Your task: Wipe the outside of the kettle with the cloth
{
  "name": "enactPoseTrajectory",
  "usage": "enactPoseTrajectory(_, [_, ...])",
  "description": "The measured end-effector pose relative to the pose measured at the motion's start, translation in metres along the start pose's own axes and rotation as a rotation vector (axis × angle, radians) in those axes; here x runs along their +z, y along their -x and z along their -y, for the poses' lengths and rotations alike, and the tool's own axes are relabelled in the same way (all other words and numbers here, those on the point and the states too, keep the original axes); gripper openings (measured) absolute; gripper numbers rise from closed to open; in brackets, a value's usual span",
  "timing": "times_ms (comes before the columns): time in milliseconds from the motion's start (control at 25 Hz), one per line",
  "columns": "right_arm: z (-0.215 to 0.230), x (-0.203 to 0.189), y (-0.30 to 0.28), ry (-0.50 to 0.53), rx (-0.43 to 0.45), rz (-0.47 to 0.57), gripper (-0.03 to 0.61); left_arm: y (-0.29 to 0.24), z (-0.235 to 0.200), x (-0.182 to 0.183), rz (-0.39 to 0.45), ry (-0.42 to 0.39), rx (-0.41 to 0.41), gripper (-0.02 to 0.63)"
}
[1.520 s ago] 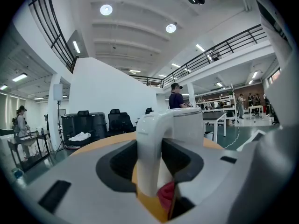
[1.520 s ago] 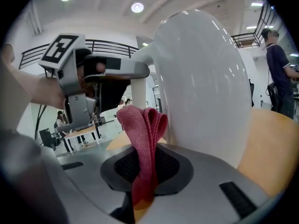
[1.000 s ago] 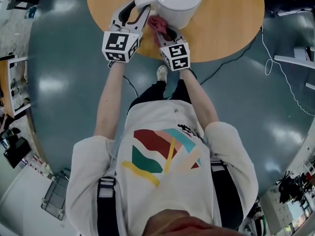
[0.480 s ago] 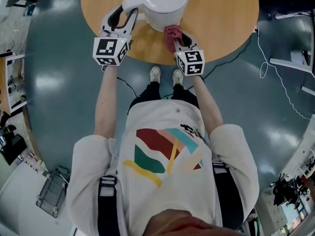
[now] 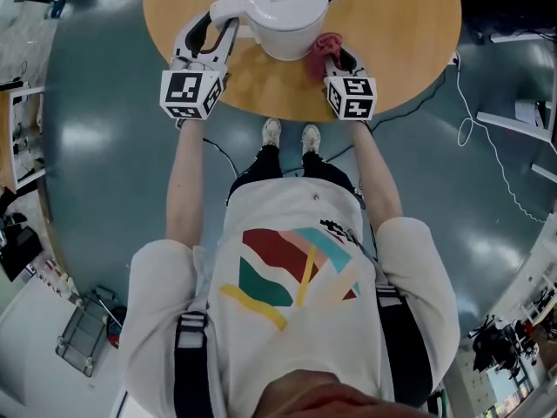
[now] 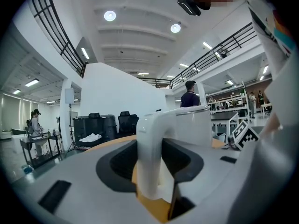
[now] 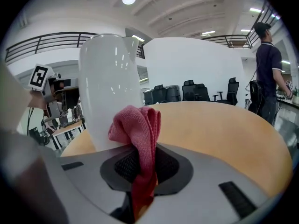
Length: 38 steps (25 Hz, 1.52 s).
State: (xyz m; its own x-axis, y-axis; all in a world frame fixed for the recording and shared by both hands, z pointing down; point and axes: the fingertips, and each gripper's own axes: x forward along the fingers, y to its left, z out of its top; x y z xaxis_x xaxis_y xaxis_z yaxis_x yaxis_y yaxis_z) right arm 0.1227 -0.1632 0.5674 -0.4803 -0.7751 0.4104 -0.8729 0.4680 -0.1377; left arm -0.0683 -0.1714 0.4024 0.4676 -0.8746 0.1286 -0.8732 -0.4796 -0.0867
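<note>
While the round wooden surface (image 5: 409, 33) carries the whole show, the white kettle (image 5: 285, 11) stands upright near its front edge, right in front of the person. Lid on, spout away, handle (image 5: 228, 7) sticking out to the left.

Left gripper (image 5: 211, 31) is in on that handle. In the left gripper view its fingers (image 6: 112, 164) are clamped on either side of the white bar (image 6: 152, 157). That reads as an anchor: hold the kettle fast so it can't slide or spin under the rubbing.

Over to the right gripper (image 5: 335, 57), coming in from the near right. Its fingers (image 7: 170, 164) are closed on the red cloth (image 7: 138, 134), pinched low so that a loose bunch stands proud of the tips. Smart, because that puts soft cloth against the kettle and not hard plastic.

And the bunch does look to be touching the kettle's wall (image 7: 107, 87), low down on its right side, just above the surface. From the head view the cloth (image 5: 324, 45) sits tucked between kettle and gripper.

So, wiping is under way on the right flank by my reading. The far side and the spout side sit further round from the cloth, which means reaching around a kettle that is pinned by its handle.
</note>
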Motion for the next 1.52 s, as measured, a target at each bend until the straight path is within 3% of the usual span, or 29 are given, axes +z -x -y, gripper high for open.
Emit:
enactPoseTrajectory(480, [0.009,0.033,0.000,-0.001,-0.009,0.045,0.044,-0.034,-0.025,0.004,-0.009,0.005,0.030,0.204])
enactPoseTrajectory(680, [0.013,0.046,-0.001,0.016,-0.010,0.050,0.044,-0.057,-0.032,-0.016,-0.063,0.071,0.018,0.204])
enactPoseTrajectory(920, [0.020,0.060,0.003,0.028,-0.013,0.074,0.044,-0.008,-0.028,-0.024,0.019,0.191,0.072,0.206])
enactPoseTrajectory(1040, [0.019,0.066,0.006,0.016,0.003,0.094,0.044,0.019,-0.011,-0.004,0.102,0.244,0.079,0.206])
enactPoseTrajectory(1120, [0.020,0.073,0.007,0.006,0.014,0.110,0.044,0.032,0.018,0.012,0.139,0.249,0.031,0.207])
enactPoseTrajectory(1320, [0.029,0.113,-0.002,0.020,0.053,0.161,0.044,0.035,0.098,0.028,0.149,0.218,-0.085,0.247])
enactPoseTrajectory(1520, [0.013,0.154,-0.024,0.122,0.217,0.174,0.044,0.024,0.110,0.023,0.121,0.216,-0.018,0.278])
